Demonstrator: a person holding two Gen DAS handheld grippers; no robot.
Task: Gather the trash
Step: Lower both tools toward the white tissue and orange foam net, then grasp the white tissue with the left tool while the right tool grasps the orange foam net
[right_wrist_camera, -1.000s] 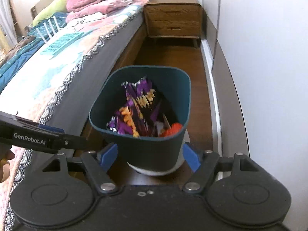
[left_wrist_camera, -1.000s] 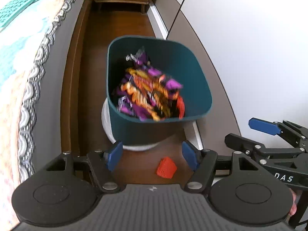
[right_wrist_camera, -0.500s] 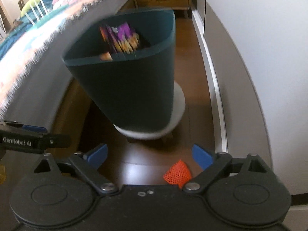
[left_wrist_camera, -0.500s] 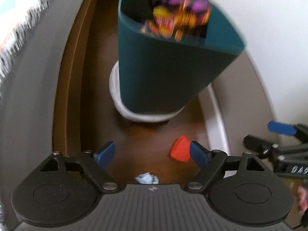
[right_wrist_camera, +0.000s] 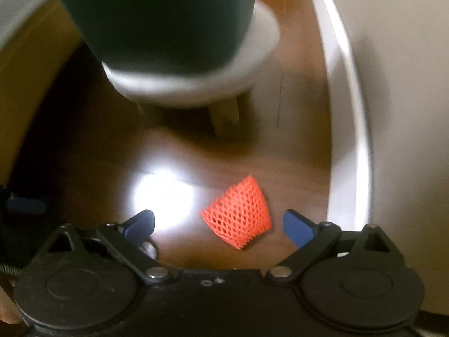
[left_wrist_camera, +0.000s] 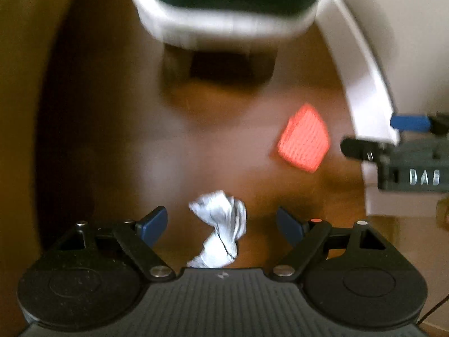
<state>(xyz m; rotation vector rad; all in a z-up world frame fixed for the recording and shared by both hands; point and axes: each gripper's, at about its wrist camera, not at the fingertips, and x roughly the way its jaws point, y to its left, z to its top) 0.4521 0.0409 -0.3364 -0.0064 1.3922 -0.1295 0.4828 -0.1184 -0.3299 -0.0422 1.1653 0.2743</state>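
On the floor, far left: bed frame (left_wrist_camera: 16, 90), a wooden side running along the edge of both views, well apart from the trash.
Left gripper (left_wrist_camera: 221, 221): fingers spread wide, holding nothing, low over the wooden floor (left_wrist_camera: 118, 154).
Crumpled paper (left_wrist_camera: 221, 230): a white wad lying directly between the left gripper's blue fingertips (left_wrist_camera: 153, 220), close to the gripper body. Its long axis runs toward and away from the camera, in line with the fingers.
Nearer hand for the paper: the left, by my judgement; closing from here looks enough to catch it.
Bin (right_wrist_camera: 157, 14): dark green, standing on a white stool (right_wrist_camera: 196, 84) straight ahead of both grippers, up and beyond the trash. Its contents are out of sight from this low angle.
Orange mesh sleeve (right_wrist_camera: 238, 213): a short foam net on the floor, between the right gripper's fingertips but nearer the right one. It lies ahead and to the right of the left gripper (left_wrist_camera: 304, 146).
Right gripper (right_wrist_camera: 219, 224): fingers spread wide, empty, low over the sleeve.
Nearer hand for the sleeve: the right.
Far right: white baseboard (right_wrist_camera: 348, 112) and wall, just beside the sleeve.
Readable writing: "DAS" in pale letters on the side of the right gripper (left_wrist_camera: 404, 151), seen from the left camera. No other label can be read; both views are blurred.
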